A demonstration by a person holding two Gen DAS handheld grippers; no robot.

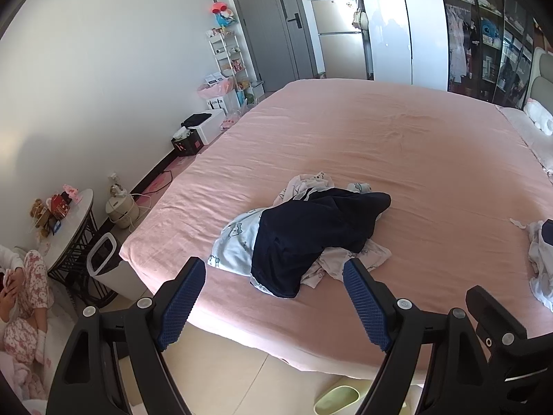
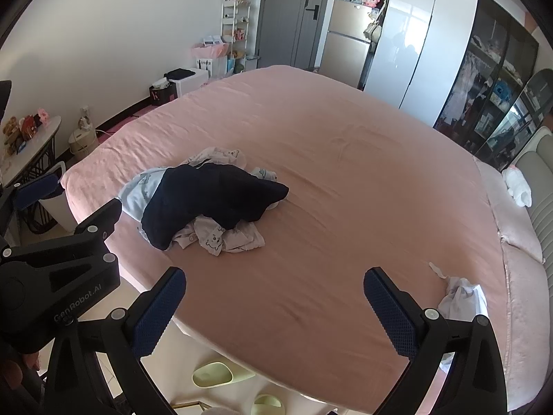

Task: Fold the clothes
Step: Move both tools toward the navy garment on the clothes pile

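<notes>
1. up front, the left gripper (image 1: 274, 297), black with ribbed blue pads, hangs over the near edge of the wide bed covered in a wrinkled pink sheet (image 1: 397, 145); its two fingers stand well apart with nothing between them.
2. the right gripper (image 2: 274, 307), of the same black and blue build, hangs over the same near edge further to the right, its fingers also spread wide and holding nothing.
3. a crumpled dark navy garment (image 1: 311, 235) lies on top of a heap of pale printed clothes in white and light blue cotton (image 1: 235, 242), near the front left part of the bed; neither gripper touches the heap.
4. in the right wrist view the same navy garment (image 2: 207, 197) drapes over the pale printed clothes (image 2: 221, 238), well ahead and left of the right gripper.
5. a separate bunched white garment (image 2: 461, 297) sits near the bed's right side, just beside the right gripper's right finger; whether they touch is unclear.
6. pale green slippers (image 2: 212, 373) lie on the tiled floor below the bed edge.
7. a silver two-door fridge (image 1: 340, 34) and a grey door (image 1: 262, 24) stand by the far wall, with a white open shelf unit (image 1: 230, 58) to their left.
8. a small round marble-top side table (image 1: 69, 228) stands at the left, a white bin (image 1: 103, 263) beside it.
</notes>
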